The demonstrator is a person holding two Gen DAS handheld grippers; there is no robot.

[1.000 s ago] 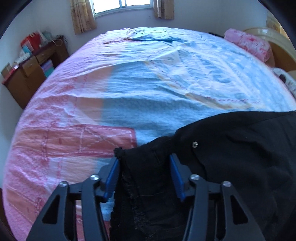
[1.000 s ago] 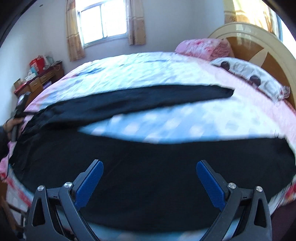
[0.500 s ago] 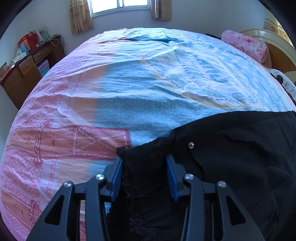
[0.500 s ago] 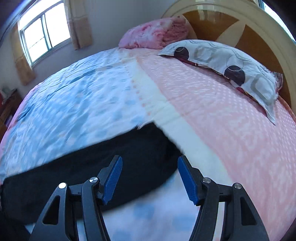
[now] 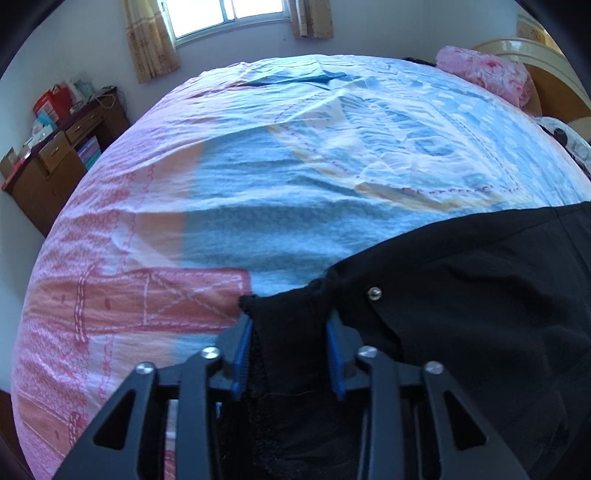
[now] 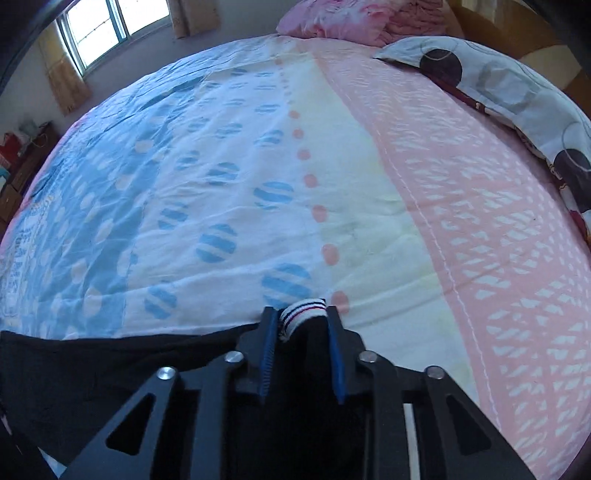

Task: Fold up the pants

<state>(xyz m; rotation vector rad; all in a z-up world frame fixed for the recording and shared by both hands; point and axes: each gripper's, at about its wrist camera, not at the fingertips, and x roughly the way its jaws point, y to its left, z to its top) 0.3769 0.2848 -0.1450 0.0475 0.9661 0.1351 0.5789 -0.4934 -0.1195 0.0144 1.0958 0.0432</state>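
Since the earlier frames the right gripper [image 6: 301,325] has travelled along the black pants [image 5: 461,295] from mid-leg to the far cuff end. Its jaws have just been closing, and a white cuff [image 6: 303,314] with dark and red stripes is now pinched between the blue pads. The left gripper [image 5: 290,332] has hardly shifted. Its jaws have also just been closing further, and a bunched fold of the waist end sits between them, with the pads pressing the cloth on both sides.

Pants: lying on the bedspread [image 5: 295,184], near the edge closest to the cameras. In the left wrist view the garment spreads to the right from the gripper, a small metal stud [image 5: 375,293] showing on it. In the right wrist view the black leg runs off to the lower left.

Containers (few in view): a wooden desk [image 5: 55,166] with drawers stands against the wall at left. The drawers are shut, so their contents cannot be seen. Boxes and a red bag [image 5: 51,103] sit on top of it.

Two pillows lie at the headboard end, one pink [image 6: 332,18], one white with dark circles [image 6: 498,85].
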